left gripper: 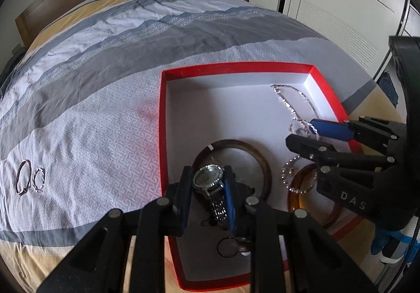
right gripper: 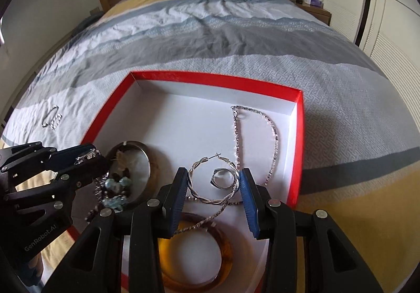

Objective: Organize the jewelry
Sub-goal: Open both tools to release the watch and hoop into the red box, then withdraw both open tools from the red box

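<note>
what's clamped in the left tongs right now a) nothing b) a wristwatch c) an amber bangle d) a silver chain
b, the left tongs are shut on a wristwatch, its round face sitting between the two pads above the red box, while the amber bangle and silver chain lie inside the box.

Both wrist views look steeply down, close over the red box (left gripper: 236,68) on the bed (left gripper: 92,114). They share its inside and each other's fingers.
</note>
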The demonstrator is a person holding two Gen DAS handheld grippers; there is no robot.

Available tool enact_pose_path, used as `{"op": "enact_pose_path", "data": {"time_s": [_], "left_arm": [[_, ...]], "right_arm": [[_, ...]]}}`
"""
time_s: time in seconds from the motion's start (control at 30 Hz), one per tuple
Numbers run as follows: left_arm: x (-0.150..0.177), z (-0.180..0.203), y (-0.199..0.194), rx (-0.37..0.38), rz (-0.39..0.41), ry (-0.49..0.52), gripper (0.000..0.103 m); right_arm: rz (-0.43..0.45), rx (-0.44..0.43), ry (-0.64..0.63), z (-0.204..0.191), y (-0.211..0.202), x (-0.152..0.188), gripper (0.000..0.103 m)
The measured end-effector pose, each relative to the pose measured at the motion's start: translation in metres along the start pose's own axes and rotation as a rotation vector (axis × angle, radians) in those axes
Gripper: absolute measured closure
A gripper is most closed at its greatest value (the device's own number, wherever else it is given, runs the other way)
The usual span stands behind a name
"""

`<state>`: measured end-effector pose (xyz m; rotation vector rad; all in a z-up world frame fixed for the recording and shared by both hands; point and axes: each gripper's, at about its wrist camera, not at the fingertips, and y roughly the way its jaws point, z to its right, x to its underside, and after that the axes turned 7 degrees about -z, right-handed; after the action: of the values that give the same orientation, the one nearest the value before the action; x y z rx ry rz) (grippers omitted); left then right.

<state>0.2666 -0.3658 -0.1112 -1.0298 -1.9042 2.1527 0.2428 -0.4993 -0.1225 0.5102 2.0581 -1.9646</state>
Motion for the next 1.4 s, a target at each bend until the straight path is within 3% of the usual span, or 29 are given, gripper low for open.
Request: {"op": "enact_pose_path", "data": {"time_s": [0.4,0.6,1.07,1.33,1.4], "left_arm": [[0.010,-0.006,0.004,0.049,-0.014,0.002,0.081],[0.016,-0.004,-0.010,0.072,-0.015,0.006,0.080],[0.044,-0.003,-0.110,0.111,0.087,-0.004,0.078],[0.086,-0.011,-0.179,0.027,0.141,-0.030,0.077],[0.098,-0.014,-0.191,0.002,0.152,-0.040,0.071]], "right_arm": [[-0.054,0.078,-0.075,-0.011,0.008,-0.003,0.062],[-0.059,0.087,-0.053,-0.008,-0.006,0.005,0.053],[0.049,0.086,0.040,-0.012,-0.115,0.054,0.049],[0.150,0.015,0.114,-0.033,-0.181,0.095,0.046],[0.167,0.001,0.120,-0.041,-0.192,0.106,0.046]]}}
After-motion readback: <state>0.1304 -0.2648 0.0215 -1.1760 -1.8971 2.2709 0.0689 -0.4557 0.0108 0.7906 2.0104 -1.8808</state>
